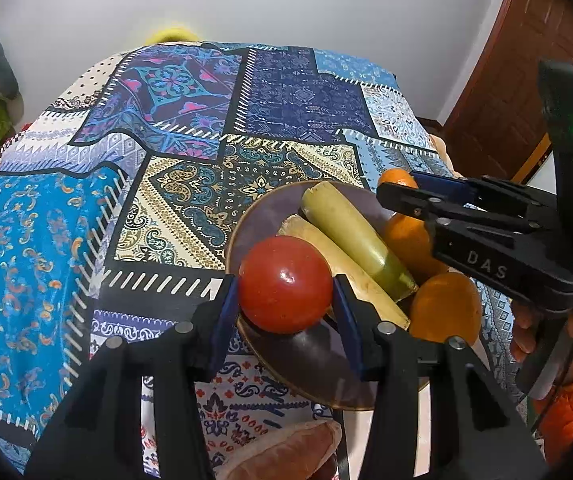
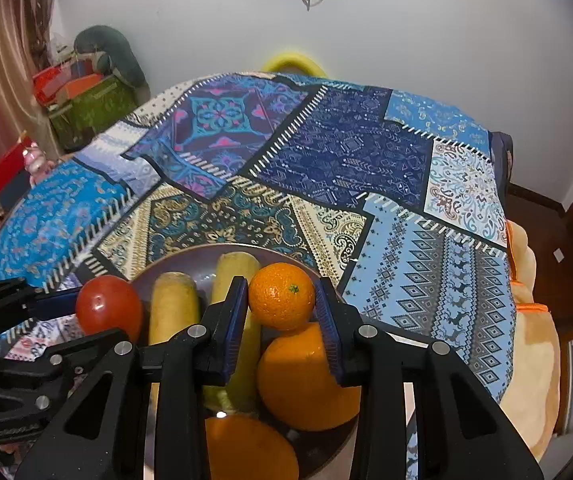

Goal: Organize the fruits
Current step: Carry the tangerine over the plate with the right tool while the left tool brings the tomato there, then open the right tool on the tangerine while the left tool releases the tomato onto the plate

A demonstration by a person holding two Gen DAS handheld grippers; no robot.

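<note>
A brown plate (image 1: pixel 254 216) on the patchwork tablecloth holds two pale yellow-green bananas (image 1: pixel 350 236), and two large oranges (image 1: pixel 446 306). My left gripper (image 1: pixel 284 292) is shut on a red tomato (image 1: pixel 284 284) just above the plate's near-left rim. My right gripper (image 2: pixel 280 300) is shut on a small orange (image 2: pixel 281 295) above the plate's right side, over a large orange (image 2: pixel 306 376). The right gripper also shows in the left wrist view (image 1: pixel 402 184). The tomato (image 2: pixel 108 308) and left gripper (image 2: pixel 62 304) show at left in the right wrist view.
The patchwork tablecloth (image 1: pixel 166 128) covers the whole table. A yellow object (image 2: pixel 292 62) stands behind the far edge. Boxes and bags (image 2: pixel 82 104) sit on the floor at far left. A wooden door (image 1: pixel 526 80) is at right. An orange cushion (image 2: pixel 534 340) lies beside the table's right edge.
</note>
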